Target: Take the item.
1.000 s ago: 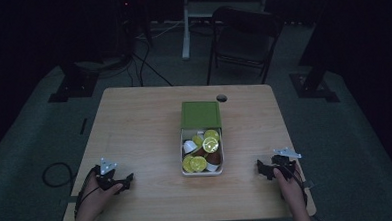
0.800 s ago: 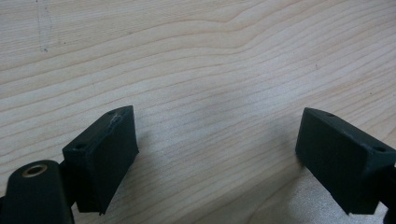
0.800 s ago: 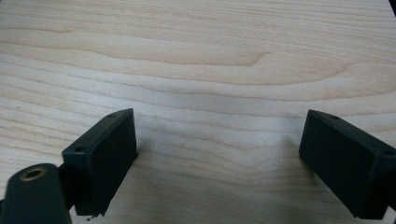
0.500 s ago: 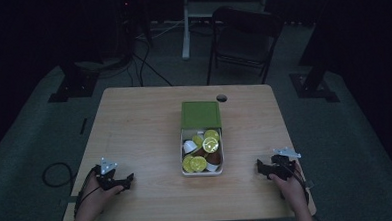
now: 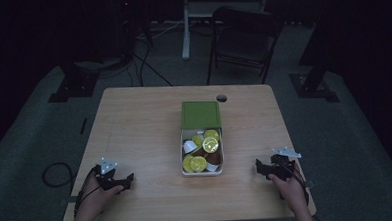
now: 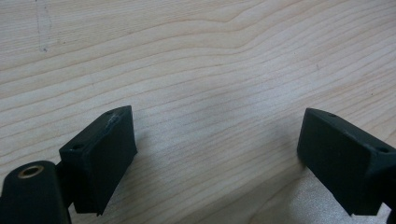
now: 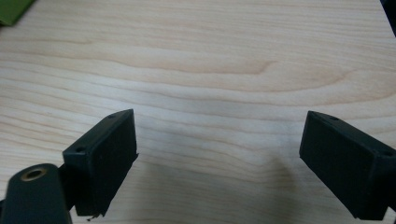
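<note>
High view, box (image 5: 202, 168) w/ capsules (image 5: 198, 163), lid (image 5: 200, 114) slid back

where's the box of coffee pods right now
In the high view the box of coffee pods sits mid-table, green lid slid toward the far edge, between the left gripper and right gripper.

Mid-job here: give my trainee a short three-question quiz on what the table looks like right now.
1. True or false: the left gripper holds a capsule.
2. Where does the green lid sit on the white box? A) over its far end B) flat on the table C) over its near end
3. What lies between the right gripper jaws?

Key: 1. False, its jaws are open over bare table. 2. A. 3. Nothing, just wood; the yellow-topped capsules are in the box.
</note>
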### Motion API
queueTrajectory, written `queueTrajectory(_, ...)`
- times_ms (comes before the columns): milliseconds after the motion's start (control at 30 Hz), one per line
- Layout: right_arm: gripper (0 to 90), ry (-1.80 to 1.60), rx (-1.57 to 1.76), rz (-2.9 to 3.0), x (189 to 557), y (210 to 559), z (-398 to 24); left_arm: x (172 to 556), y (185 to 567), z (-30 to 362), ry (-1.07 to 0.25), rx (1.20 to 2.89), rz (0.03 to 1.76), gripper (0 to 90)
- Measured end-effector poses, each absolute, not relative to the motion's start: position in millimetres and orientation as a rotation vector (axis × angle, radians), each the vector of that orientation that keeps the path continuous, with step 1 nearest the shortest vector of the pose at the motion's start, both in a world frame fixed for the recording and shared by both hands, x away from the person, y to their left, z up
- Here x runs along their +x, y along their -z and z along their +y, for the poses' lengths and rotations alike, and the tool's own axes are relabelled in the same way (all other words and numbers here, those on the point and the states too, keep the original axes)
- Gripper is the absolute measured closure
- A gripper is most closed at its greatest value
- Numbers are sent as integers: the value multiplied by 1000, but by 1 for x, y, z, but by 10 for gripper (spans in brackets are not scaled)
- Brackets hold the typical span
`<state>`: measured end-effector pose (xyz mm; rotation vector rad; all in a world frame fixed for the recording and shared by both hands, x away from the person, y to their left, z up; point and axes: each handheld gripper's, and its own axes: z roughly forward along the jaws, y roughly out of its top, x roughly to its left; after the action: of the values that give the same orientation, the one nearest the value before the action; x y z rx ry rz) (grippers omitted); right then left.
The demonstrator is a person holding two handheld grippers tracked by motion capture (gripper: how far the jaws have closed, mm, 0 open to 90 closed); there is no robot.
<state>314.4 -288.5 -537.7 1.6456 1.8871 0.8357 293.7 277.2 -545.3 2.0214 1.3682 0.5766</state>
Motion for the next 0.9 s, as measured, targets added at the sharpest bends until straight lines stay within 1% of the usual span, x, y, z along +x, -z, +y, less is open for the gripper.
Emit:
queueTrajectory(67, 109, -865, 1633, 1892, 313, 530, -284, 294, 545, 277, -577, 2022, 1368, 118)
queueTrajectory(367, 109, -887, 1616, 1893, 311, 521, -278, 294, 545, 277, -577, 2022, 1368, 118)
queueTrajectory(533, 111, -942, 1595, 1875, 306, 505, -272, 294, 545, 277, -577, 2023, 1368, 118)
queueTrajectory(600, 132, -956, 1580, 1873, 305, 499, -269, 294, 545, 277, -577, 2023, 1367, 118)
queueTrajectory(900, 131, -1052, 1479, 1910, 297, 473, -246, 294, 545, 277, -577, 2022, 1368, 118)
